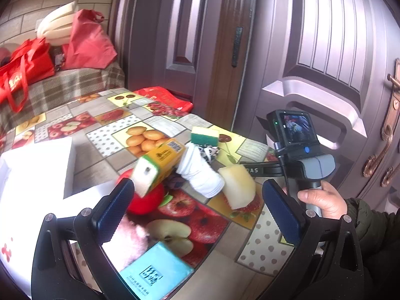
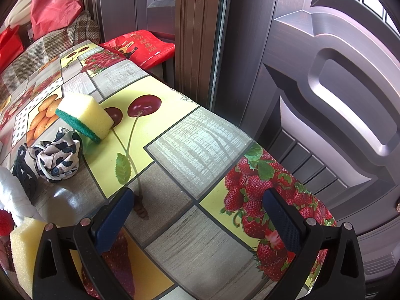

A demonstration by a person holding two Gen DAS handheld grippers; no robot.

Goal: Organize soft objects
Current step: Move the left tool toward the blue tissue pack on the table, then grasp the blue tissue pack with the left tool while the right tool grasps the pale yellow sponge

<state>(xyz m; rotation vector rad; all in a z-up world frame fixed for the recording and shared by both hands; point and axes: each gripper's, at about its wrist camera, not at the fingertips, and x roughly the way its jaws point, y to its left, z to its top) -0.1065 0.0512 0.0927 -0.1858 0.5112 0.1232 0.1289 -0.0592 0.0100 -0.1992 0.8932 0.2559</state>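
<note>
On the fruit-print table [image 1: 105,155] lie a yellow-green sponge [image 1: 205,135], a spotted cloth [image 1: 210,151], a white rolled sock [image 1: 200,172], a plain yellow sponge [image 1: 238,186], a red ball [image 1: 147,200], a yellow juice carton [image 1: 157,165], a pink fluffy thing [image 1: 127,242] and a teal packet [image 1: 156,272]. My left gripper [image 1: 197,212] is open and empty above them. My right gripper [image 2: 197,222] is open and empty over the table's right side; it shows from the side in the left wrist view [image 1: 260,170]. The green-backed sponge [image 2: 85,116], spotted cloth [image 2: 58,158] and plain sponge [image 2: 22,250] lie to its left.
A white box [image 1: 37,175] stands at the table's left. Red bags [image 1: 87,42] and a white cushion [image 1: 57,25] rest on a plaid-covered seat [image 1: 75,82] behind. A red bag [image 2: 140,47] lies past the far table edge. Metal doors [image 2: 325,100] stand close on the right.
</note>
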